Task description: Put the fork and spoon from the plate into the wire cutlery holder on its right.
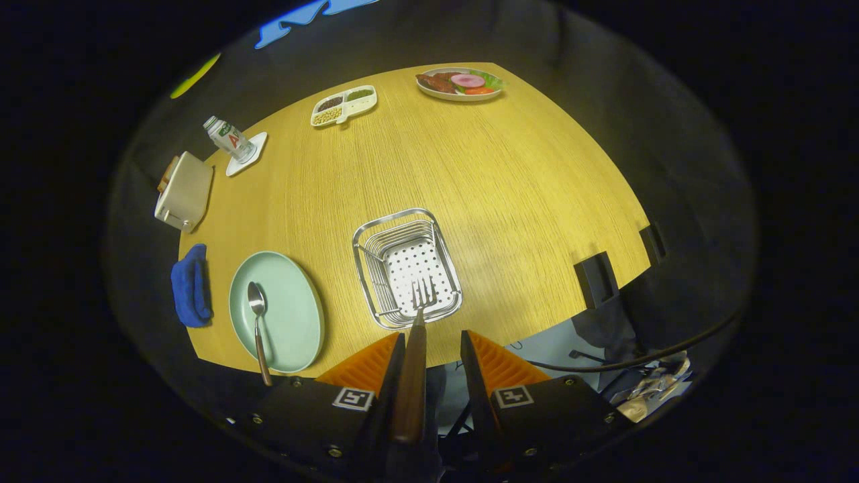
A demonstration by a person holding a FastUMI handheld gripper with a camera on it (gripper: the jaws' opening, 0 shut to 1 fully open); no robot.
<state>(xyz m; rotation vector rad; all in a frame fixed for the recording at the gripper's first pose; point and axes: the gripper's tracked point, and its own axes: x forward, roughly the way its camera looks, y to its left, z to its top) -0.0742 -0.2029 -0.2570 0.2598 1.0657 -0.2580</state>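
Gripper (433,352) sits above the table's near edge, fingers apart with a clear gap on the right side; the fork (415,349) runs along the left finger (396,362), handle back toward the camera, tines forward. Can't tell if both fingers press on it; the right finger looks off the handle. Fork tines hang over the near end of the wire holder (406,267), over its perforated floor; contact with the holder can't be told. Holder stands on the wooden table (510,181), just right of the green plate (285,312). Spoon (258,332) lies on the plate, bowl away, handle sticking past the plate's near rim. Blue cloth (190,285) left of the plate. Further back left: a beige box (183,191), a bottle (228,137) on a white coaster. Far side: divided tray (343,105) with beans, and a plate of food (460,84).
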